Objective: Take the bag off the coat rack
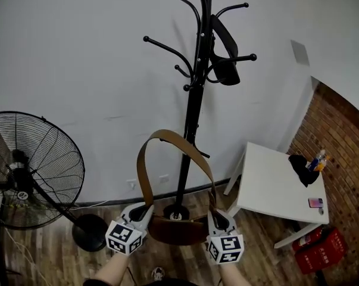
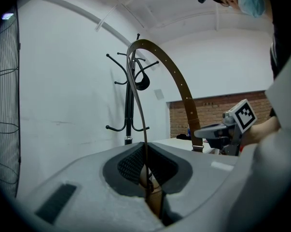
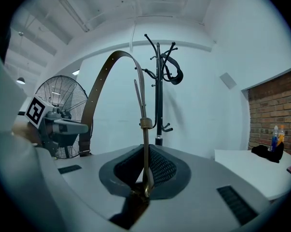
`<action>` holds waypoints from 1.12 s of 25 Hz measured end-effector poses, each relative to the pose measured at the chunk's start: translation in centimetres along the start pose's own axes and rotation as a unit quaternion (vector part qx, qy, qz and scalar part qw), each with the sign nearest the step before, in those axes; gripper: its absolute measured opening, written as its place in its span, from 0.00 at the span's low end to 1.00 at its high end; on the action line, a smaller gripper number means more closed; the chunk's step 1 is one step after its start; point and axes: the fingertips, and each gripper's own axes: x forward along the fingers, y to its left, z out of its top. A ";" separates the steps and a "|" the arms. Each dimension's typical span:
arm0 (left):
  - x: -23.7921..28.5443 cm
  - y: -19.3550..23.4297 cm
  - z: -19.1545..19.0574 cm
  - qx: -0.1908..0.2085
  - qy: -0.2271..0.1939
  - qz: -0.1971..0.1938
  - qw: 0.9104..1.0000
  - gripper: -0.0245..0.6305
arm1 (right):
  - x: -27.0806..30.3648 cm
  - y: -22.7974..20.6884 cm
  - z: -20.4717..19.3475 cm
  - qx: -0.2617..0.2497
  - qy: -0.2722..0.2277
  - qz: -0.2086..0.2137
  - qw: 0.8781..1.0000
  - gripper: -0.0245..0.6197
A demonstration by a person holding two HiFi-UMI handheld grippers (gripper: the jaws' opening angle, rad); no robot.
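The brown bag (image 1: 178, 229) hangs low between my two grippers, clear of the black coat rack (image 1: 193, 109) that stands behind it. Its brown strap (image 1: 167, 137) arches up in front of the rack's pole. My left gripper (image 1: 140, 212) is shut on the strap's left end by the bag. My right gripper (image 1: 218, 218) is shut on the right end, near the metal ring (image 3: 145, 123). In the left gripper view the strap (image 2: 176, 76) curves over toward the right gripper (image 2: 227, 129). In the right gripper view the strap (image 3: 102, 76) runs down to the left gripper (image 3: 58, 127).
A black item (image 1: 225, 70) still hangs on an upper hook of the rack. A standing fan (image 1: 30, 171) is at the left. At the right is a white table (image 1: 274, 189) with small things on it, a red crate (image 1: 319, 249) below it, and a brick wall (image 1: 346, 159).
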 end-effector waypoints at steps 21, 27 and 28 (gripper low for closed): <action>-4.8 -7.3 -1.6 -0.010 0.008 0.043 0.999 0.07 | -6.8 -0.1 -3.0 -0.007 0.023 0.041 0.999 0.08; -5.2 -8.2 -2.5 -0.019 0.010 0.054 0.998 0.07 | -7.7 -0.3 -4.1 -0.005 0.031 0.046 0.998 0.08; -5.3 -8.4 -2.6 -0.020 0.011 0.055 0.998 0.07 | -7.7 -0.3 -4.3 -0.005 0.033 0.047 0.998 0.08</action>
